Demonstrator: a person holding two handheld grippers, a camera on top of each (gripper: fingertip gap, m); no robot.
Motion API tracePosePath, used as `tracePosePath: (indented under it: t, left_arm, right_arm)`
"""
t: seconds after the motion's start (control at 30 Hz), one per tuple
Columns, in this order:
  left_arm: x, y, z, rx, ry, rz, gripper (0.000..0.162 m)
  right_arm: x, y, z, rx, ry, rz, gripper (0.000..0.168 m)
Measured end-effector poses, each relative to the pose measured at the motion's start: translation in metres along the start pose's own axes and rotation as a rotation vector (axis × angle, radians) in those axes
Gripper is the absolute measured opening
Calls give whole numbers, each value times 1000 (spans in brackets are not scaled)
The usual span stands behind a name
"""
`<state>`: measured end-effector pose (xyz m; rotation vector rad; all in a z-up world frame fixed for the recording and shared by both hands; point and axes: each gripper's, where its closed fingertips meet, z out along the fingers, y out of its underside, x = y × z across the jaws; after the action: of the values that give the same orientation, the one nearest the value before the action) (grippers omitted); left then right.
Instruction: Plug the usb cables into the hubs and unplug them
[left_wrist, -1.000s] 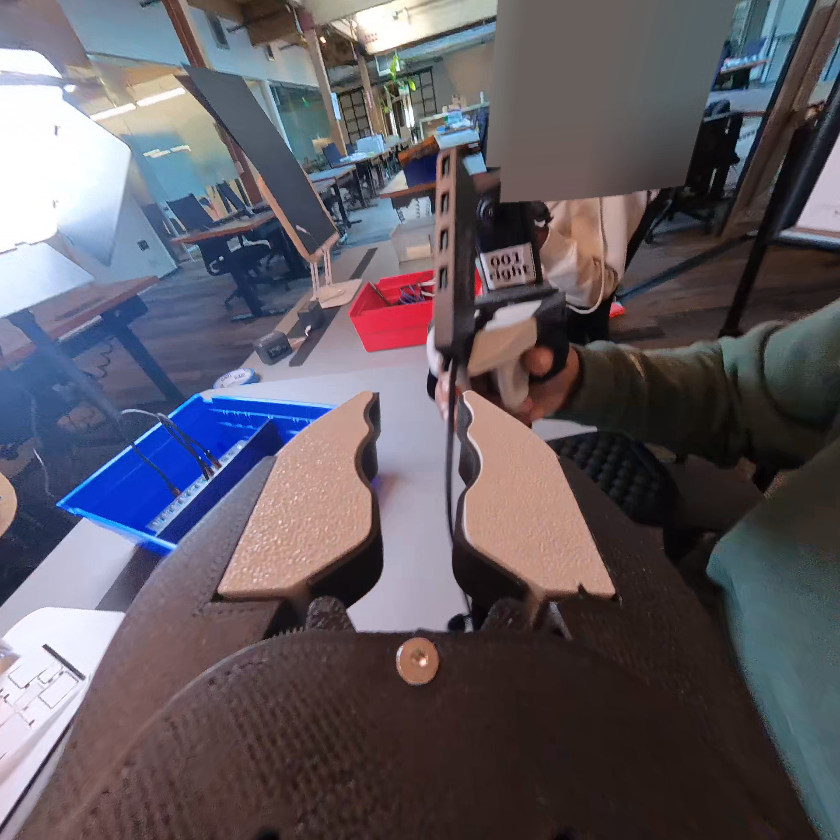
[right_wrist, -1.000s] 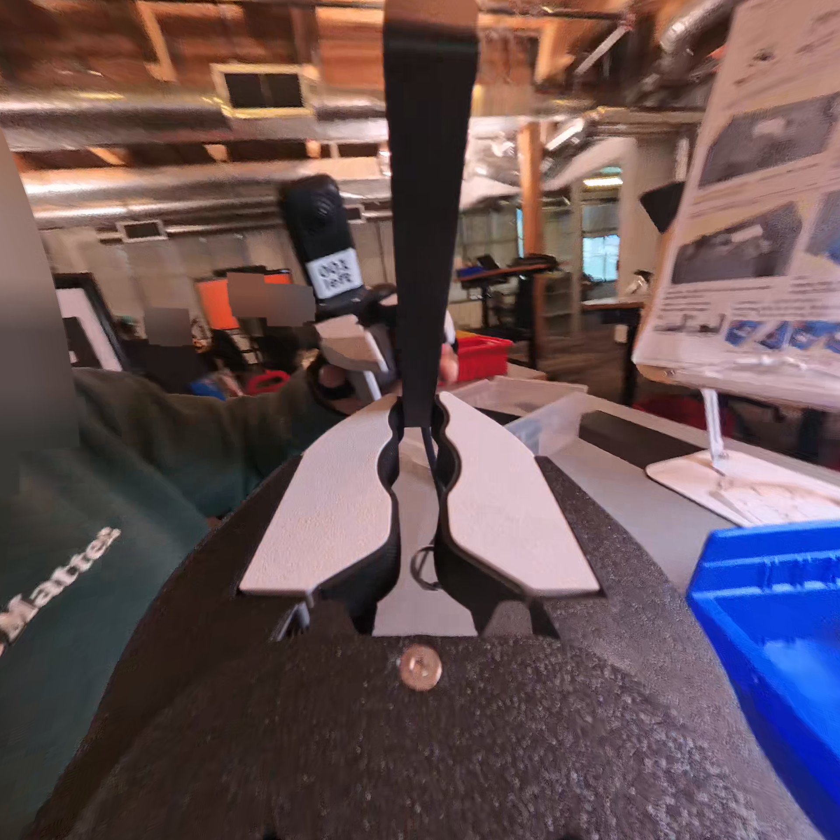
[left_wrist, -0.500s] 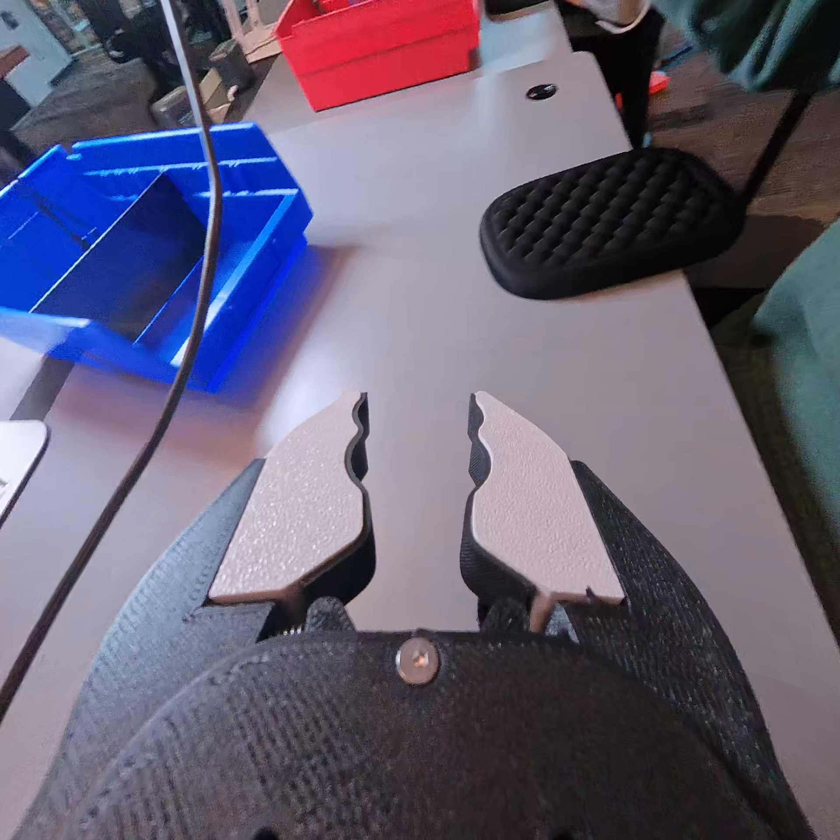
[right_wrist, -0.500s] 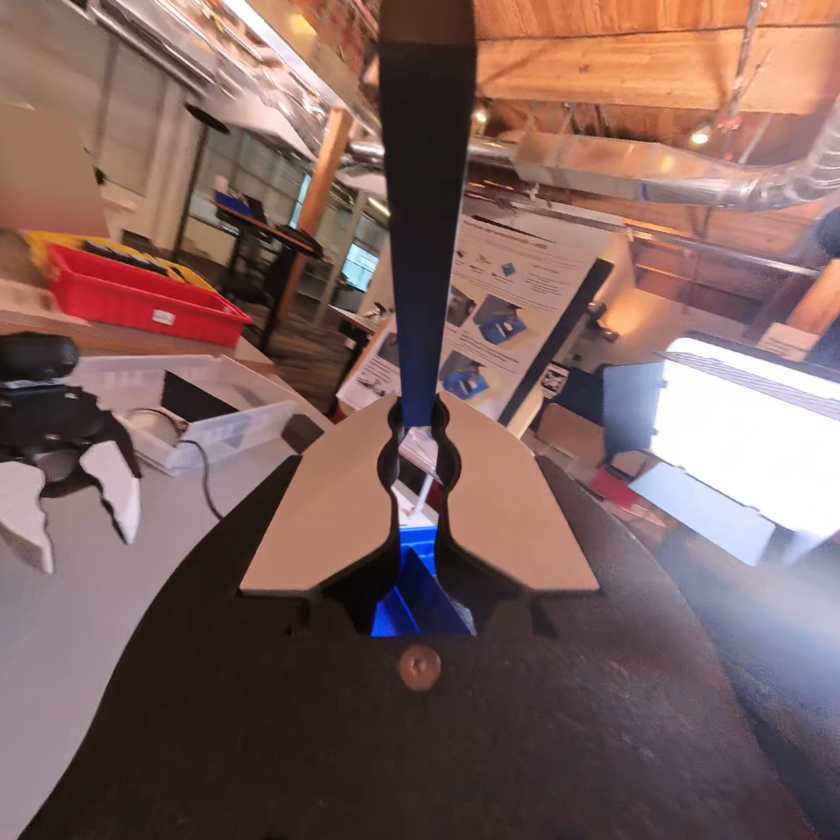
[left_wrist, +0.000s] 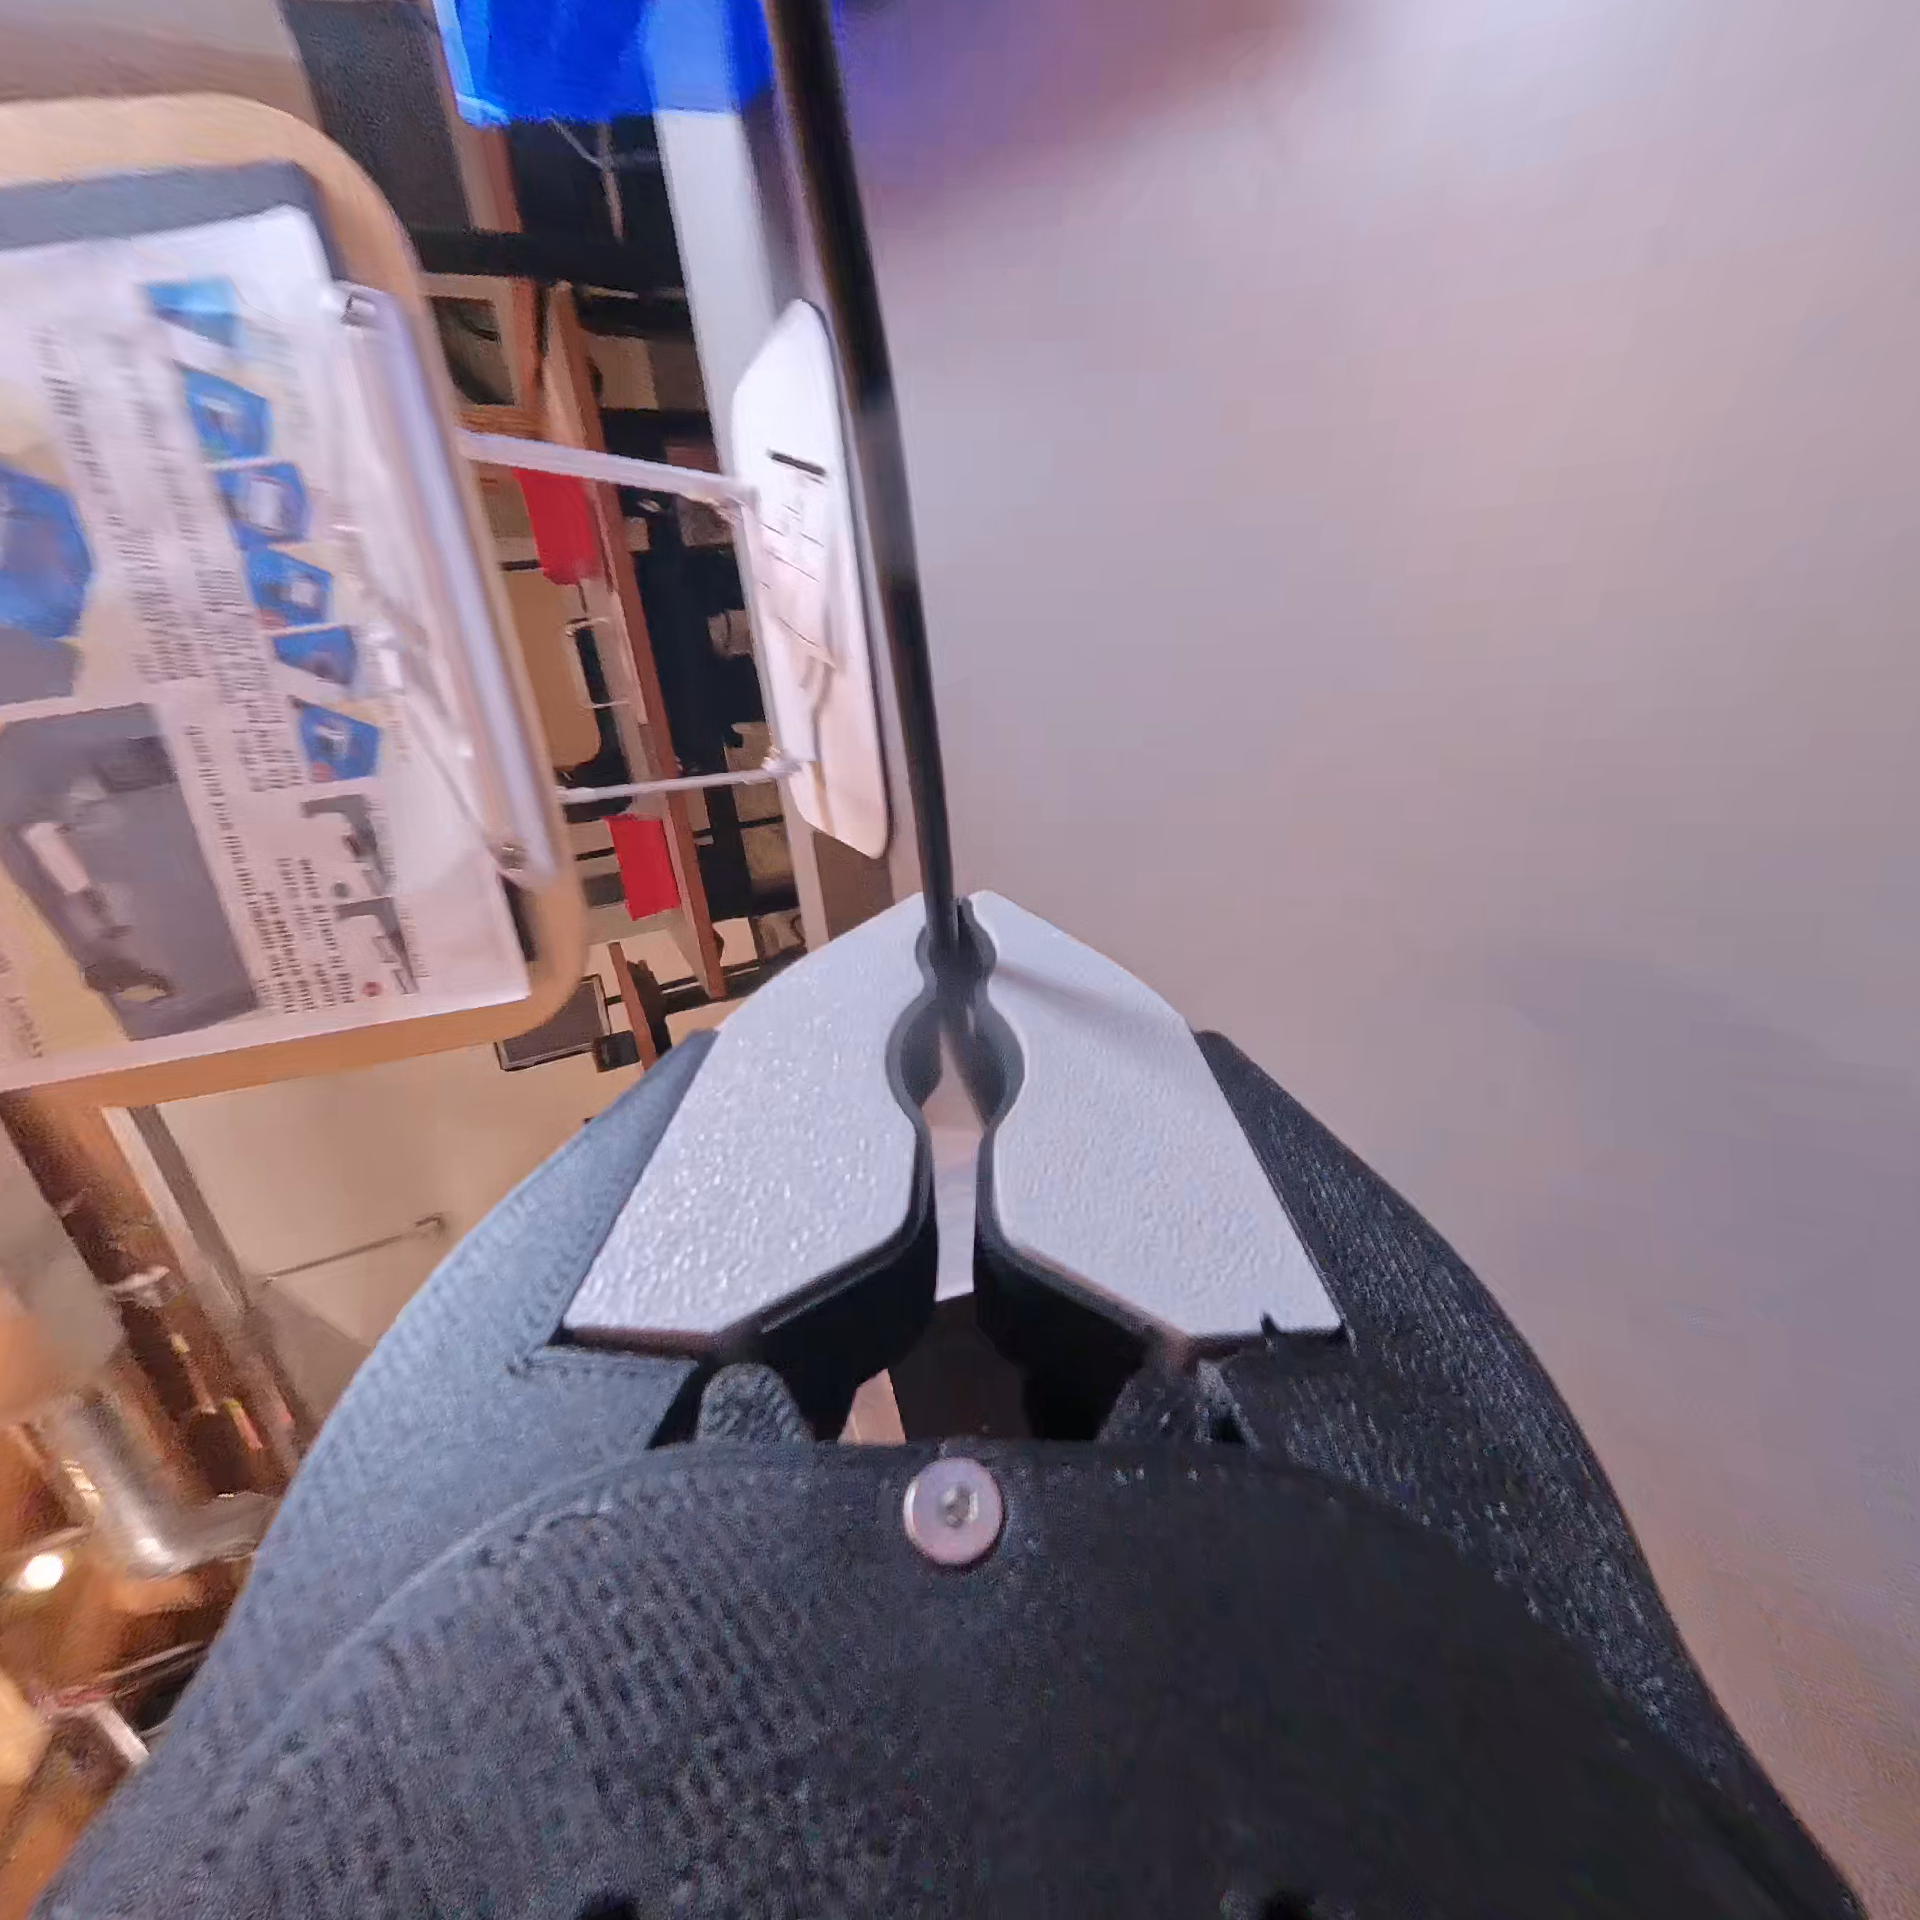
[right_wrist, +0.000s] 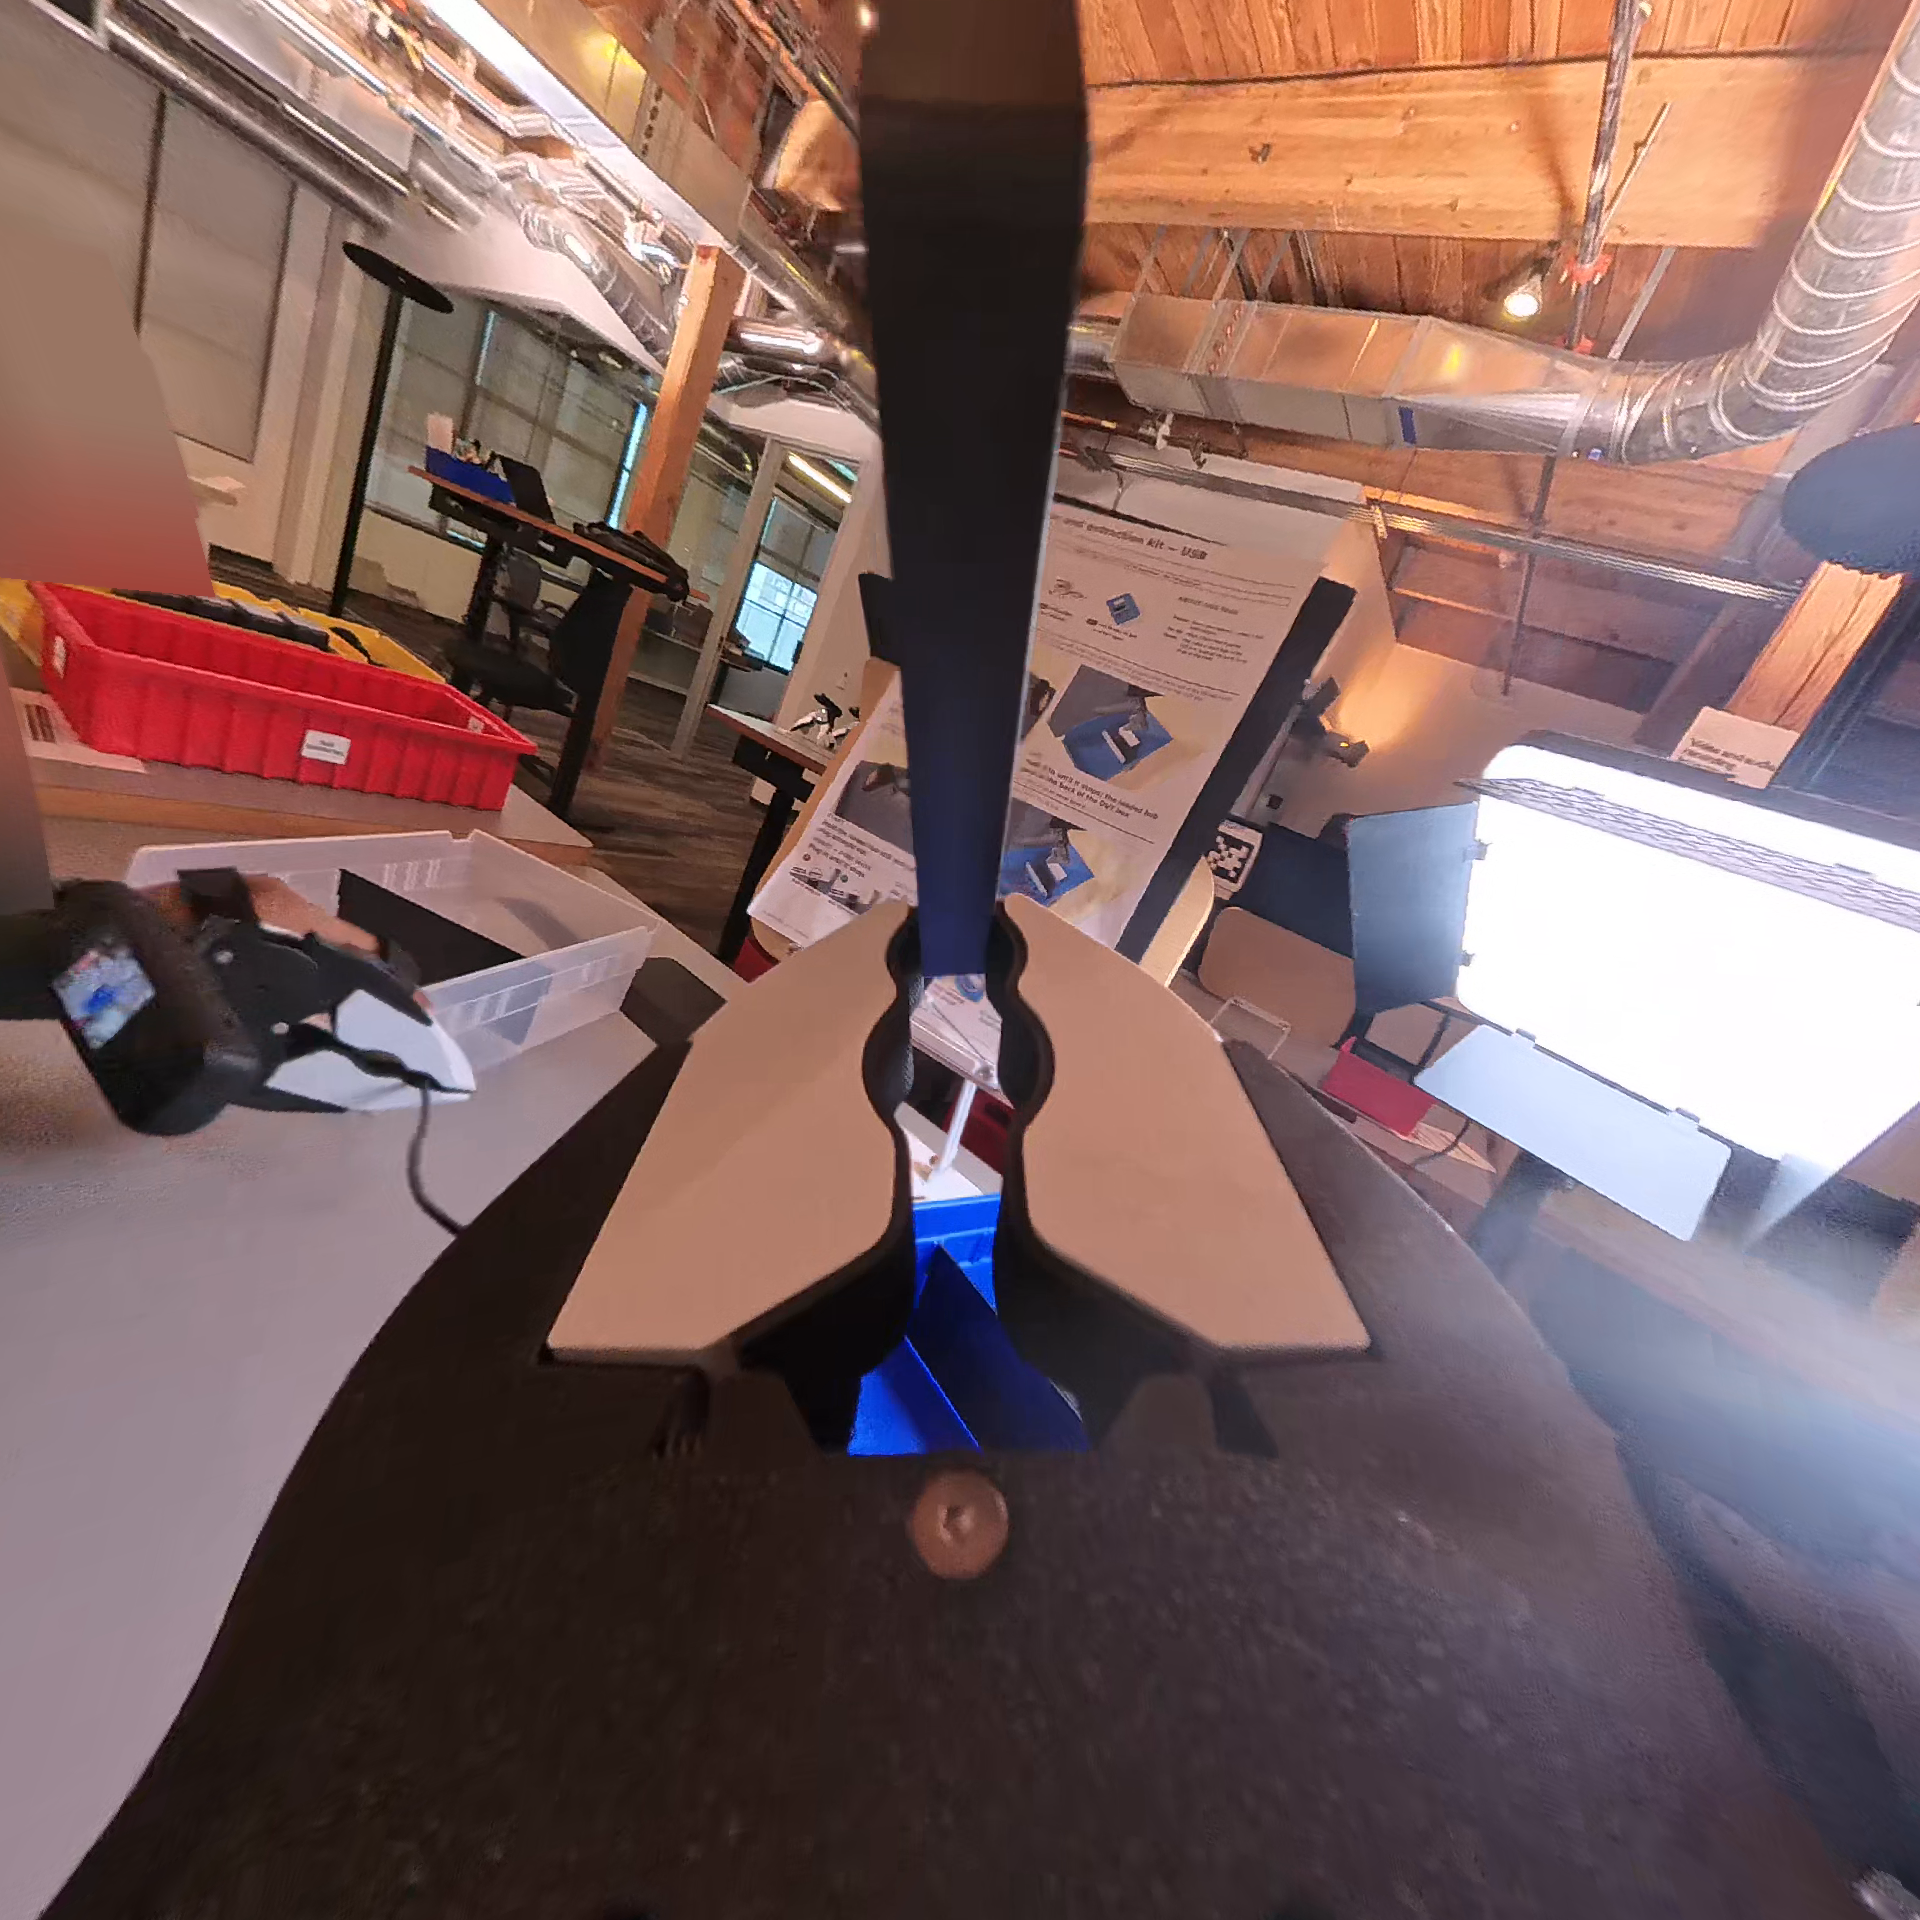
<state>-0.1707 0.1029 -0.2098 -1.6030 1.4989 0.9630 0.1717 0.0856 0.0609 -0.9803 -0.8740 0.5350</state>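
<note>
The black hub (right_wrist: 971, 499) stands upright, pinched at its lower end by the right tongs (right_wrist: 961, 951) above the blue bin (right_wrist: 951, 1351); its thin cable (left_wrist: 883, 520) is clamped in the left tongs (left_wrist: 951, 935) over the grey bench (left_wrist: 1455, 623)

Right gripper (right_wrist: 956, 935) clamps a black hub (right_wrist: 971, 499) rising up frame centre. Left gripper (right_wrist: 416, 1049), left edge, pinches a black cable (right_wrist: 421, 1164) over the grey table (right_wrist: 208, 1351).
</note>
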Motion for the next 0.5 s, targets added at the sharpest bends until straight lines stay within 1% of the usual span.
tracePosePath:
  t: [0.03,0.07,0.13,0.2,0.27,0.3,0.33,0.37,0.4,0.43,0.5]
  left_arm:
    - [-10,-16,-9,57,6,-64,0]
    - [-26,-39,-23,165,20,-147,0]
    - [-75,-79,-59,386,19,-316,0]
    - [-127,-111,-101,622,68,-492,0]
    - [-170,-134,-140,845,154,-616,0]
    - [-184,-142,-153,927,200,-667,0]
    - [-193,-146,-160,975,236,-700,0]
    - [-193,-149,-156,976,258,-708,0]
    - [-185,-149,-144,948,285,-713,0]
    - [-171,-149,-127,917,331,-741,0]
    - [-125,-149,-85,833,503,-864,0]
  right_arm:
    - [5,1,-3,-8,22,-11,12]
    - [10,1,-5,-16,45,-24,12]
    - [17,5,-7,-39,72,-28,12]
    - [16,12,-5,-57,71,-8,11]
    - [9,21,-1,-73,60,2,11]
    - [4,26,0,-79,51,6,12]
    - [0,30,1,-82,41,12,12]
    - [-5,35,2,-86,26,24,12]
    - [-10,41,2,-94,11,37,12]
    - [-14,48,2,-104,0,47,12]
    - [-24,62,3,-133,-30,66,12]
